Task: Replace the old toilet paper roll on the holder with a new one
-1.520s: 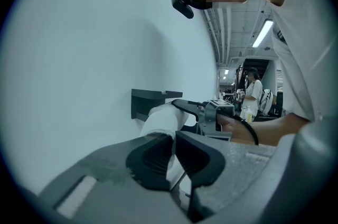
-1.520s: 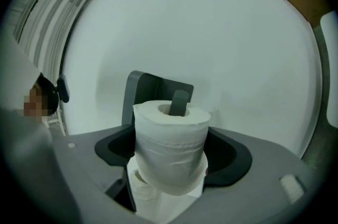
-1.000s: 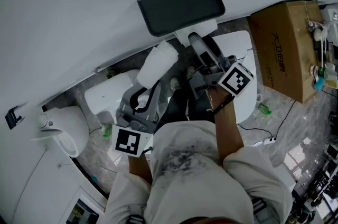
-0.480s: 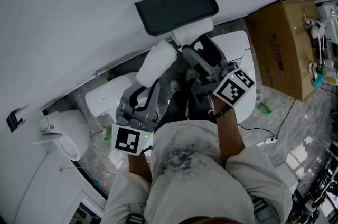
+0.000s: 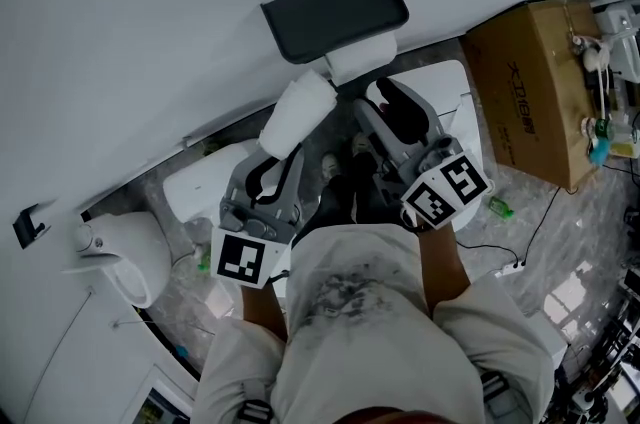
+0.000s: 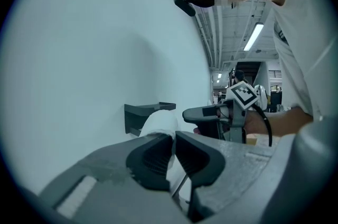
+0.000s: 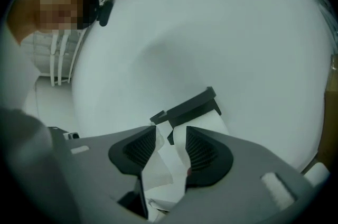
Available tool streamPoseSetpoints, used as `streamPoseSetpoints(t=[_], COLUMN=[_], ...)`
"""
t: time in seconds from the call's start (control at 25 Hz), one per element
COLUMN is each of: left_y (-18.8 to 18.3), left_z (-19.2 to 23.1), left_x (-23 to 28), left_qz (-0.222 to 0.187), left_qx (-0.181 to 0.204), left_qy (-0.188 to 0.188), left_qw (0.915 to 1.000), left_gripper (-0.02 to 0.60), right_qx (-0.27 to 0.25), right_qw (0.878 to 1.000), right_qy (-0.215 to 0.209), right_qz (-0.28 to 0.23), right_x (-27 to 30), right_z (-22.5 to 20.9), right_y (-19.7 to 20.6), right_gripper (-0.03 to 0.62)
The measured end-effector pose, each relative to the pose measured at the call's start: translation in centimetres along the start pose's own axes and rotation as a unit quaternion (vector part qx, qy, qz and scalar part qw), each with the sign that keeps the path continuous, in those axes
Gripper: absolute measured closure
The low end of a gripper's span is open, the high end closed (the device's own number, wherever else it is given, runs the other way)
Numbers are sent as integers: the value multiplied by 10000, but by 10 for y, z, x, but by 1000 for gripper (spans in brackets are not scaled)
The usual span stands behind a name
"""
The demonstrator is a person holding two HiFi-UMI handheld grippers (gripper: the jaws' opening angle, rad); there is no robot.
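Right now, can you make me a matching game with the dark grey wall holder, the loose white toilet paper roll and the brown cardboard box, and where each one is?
1 dark grey wall holder
2 loose white toilet paper roll
3 brown cardboard box

A pinched in the left gripper
B at the head view's far right
C fixed on the white wall

Pairs: 1-C, 2-A, 3-B

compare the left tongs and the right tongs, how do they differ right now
Gap: the left tongs are almost together; the right tongs stand clearly apart, having just been closing.
Load: the left tongs pinch the held roll; the right tongs only have a paper tail in their gap.
Place: the right tongs sit nearer the holder and the mounted roll than the left tongs.
Both point toward the white wall.
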State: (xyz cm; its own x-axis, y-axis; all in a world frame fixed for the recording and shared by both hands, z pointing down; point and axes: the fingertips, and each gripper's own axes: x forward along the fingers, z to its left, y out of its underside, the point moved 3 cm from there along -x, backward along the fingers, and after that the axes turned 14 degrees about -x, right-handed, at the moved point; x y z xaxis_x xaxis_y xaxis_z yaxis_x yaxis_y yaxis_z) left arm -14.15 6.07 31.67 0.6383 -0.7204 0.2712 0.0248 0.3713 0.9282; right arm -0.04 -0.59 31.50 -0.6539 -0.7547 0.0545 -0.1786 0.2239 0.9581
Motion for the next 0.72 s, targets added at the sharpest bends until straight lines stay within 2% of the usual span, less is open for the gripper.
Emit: streamPoseSetpoints(t=[0.16, 0.32, 0.52, 0.72], left_y=[-10, -21, -33, -44], left_z=[-2, -8, -12, -18], left_x=[-2, -6, -8, -10], left_qz=[-134, -276, -411, -590], left_qx=[-16, -52, -75, -75], left_qy=[0, 2, 10, 31], left_qw=[9999, 9996, 9991, 9982], left_gripper=[563, 563, 563, 563], right_qx=[-572, -1188, -1685, -1929], right_qw=[9984, 9928, 9853, 9807], right_qy=[-20, -87, -248, -302], right_qz=[-10, -77, -111, 43], right_x=[-7, -17, -27, -37], right_z=[13, 30, 43, 50], right_y=[-16, -32, -44, -42], right_gripper=[488, 591, 594, 594])
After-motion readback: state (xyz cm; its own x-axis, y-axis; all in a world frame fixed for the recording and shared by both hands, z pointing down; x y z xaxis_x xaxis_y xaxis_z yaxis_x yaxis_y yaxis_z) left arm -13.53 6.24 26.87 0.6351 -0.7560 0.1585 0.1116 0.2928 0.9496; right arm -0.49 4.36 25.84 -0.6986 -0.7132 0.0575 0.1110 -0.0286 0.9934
